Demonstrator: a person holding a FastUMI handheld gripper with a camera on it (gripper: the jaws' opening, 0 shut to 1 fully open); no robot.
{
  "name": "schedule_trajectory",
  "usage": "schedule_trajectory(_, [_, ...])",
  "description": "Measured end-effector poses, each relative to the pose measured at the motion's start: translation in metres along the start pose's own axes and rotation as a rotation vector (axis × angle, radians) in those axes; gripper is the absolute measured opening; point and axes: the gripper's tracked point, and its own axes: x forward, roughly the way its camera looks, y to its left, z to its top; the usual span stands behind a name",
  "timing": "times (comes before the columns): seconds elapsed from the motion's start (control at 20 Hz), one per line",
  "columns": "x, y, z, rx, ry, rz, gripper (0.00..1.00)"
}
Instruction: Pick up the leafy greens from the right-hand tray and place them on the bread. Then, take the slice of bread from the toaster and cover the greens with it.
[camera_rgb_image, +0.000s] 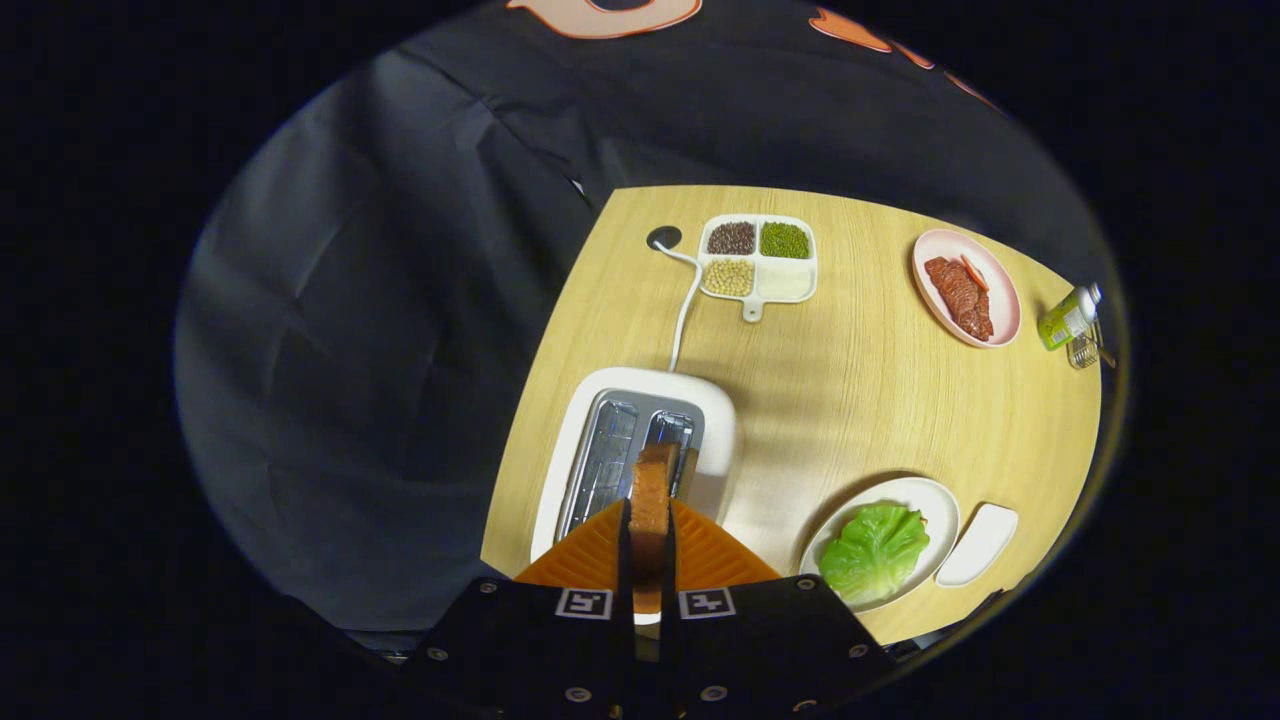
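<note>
The tool was clamped on a brown toast slice above the white two-slot toaster; a green lettuce leaf lay on the round white plate beside it.

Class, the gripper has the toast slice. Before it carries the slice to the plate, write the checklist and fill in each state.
1. Both fingers of the gripper press on the bread slice: ok.
2. Slice lifted free of the toaster slot: cannot tell.
3. Lettuce leaf lies on the white plate: ok.
4. Bread under the lettuce: cannot tell, leaf hides it.
5. Path across the table from toaster to plate free of things: ok.
</note>
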Motion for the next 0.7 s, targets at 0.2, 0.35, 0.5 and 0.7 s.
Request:
schedule_trajectory(0.2, [-0.032, -0.011, 0.006, 0.051, -0.088, 0.102, 0.10])
schedule_trajectory(0.35, [-0.055, -0.032, 0.008, 0.066, -0.149, 0.132, 0.10])
schedule_trajectory(0.5, [-0.072, -0.055, 0.004, 0.109, -0.192, 0.163, 0.10])
schedule_trajectory(0.7, [-0.089, -0.088, -0.009, 0.180, -0.230, 0.203, 0.10])
